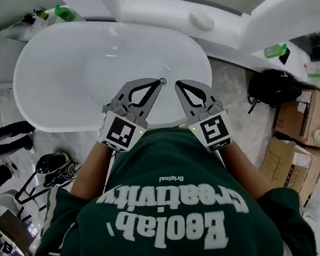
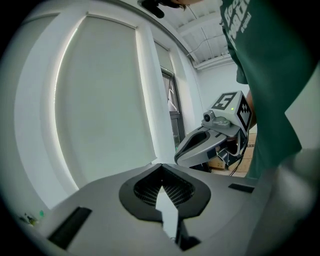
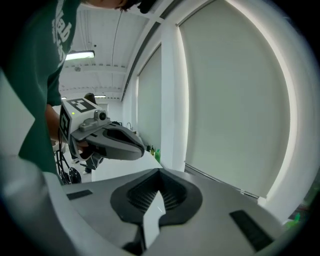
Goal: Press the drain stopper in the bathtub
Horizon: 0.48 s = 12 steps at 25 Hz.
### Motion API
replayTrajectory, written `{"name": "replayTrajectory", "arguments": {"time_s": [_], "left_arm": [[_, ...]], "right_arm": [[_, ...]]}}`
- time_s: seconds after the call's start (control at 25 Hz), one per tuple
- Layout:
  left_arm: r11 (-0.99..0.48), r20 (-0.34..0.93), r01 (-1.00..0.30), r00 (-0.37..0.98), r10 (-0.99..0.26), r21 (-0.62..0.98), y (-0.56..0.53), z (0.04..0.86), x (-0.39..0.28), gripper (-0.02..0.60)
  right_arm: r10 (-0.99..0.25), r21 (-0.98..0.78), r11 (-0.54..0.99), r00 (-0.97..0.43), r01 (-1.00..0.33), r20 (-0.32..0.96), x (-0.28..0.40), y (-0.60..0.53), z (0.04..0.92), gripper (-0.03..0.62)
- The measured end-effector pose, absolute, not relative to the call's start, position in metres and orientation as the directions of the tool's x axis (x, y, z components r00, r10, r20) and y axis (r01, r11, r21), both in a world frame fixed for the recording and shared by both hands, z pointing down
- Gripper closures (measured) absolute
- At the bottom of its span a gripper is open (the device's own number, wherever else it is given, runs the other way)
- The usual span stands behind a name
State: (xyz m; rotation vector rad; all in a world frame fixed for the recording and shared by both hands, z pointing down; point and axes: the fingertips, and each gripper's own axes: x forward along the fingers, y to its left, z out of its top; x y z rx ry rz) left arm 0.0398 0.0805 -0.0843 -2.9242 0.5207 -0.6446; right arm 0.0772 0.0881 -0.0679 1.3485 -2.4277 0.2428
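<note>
Pale stone flooring [image 1: 231,84] is showing around a white oval bathtub [image 1: 66,81], which is filling the upper left of the head view below a white ledge [image 1: 164,12]. The tub's basin is lying glossy and bare. The drain stopper is too small to pick out with certainty against the white bottom. A person in a green shirt [image 1: 183,216] is standing at the tub's near side and holding both tools out over its near edge, toward the right end.

The left claw [image 1: 162,82] is sitting closed with nothing in it. In the left gripper view its jaws are meeting at the tips, leaving only the diamond-shaped hollow between the ribbed pads. The right claw [image 1: 178,84] is likewise closed and empty, its jaws touching at the tips in the right gripper view. The two tools are angling toward each other, with their tips near one another but apart. Each gripper view is catching the other tool off to one side, with its marker cube facing the camera.

Tall white window blinds [image 3: 235,100] are filling most of both gripper views. On the ledge at the tub's far left, a green bottle [image 1: 64,13] is standing. A black bag [image 1: 272,87] is lying on the floor to the tub's right, beside stacked cardboard boxes [image 1: 309,116].
</note>
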Motion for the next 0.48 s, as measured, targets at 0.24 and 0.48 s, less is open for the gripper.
{"name": "replayTrajectory", "arguments": {"time_s": [0.24,0.48], "left_arm": [[-0.920,0.331,-0.348,0.860,-0.390,-0.180,0.076,-0.105,0.044,0.574],[-0.897,0.315,-0.400,0.840,-0.441,-0.188,0.070,-0.110,0.036,0.575]], "right_arm": [[-0.809,0.020,0.512,-0.475,-0.858,0.348,0.081,0.090,-0.090,0.588],[-0.845,0.029,0.475,-0.446,-0.880,0.295,0.086,0.093,-0.101,0.588]]}}
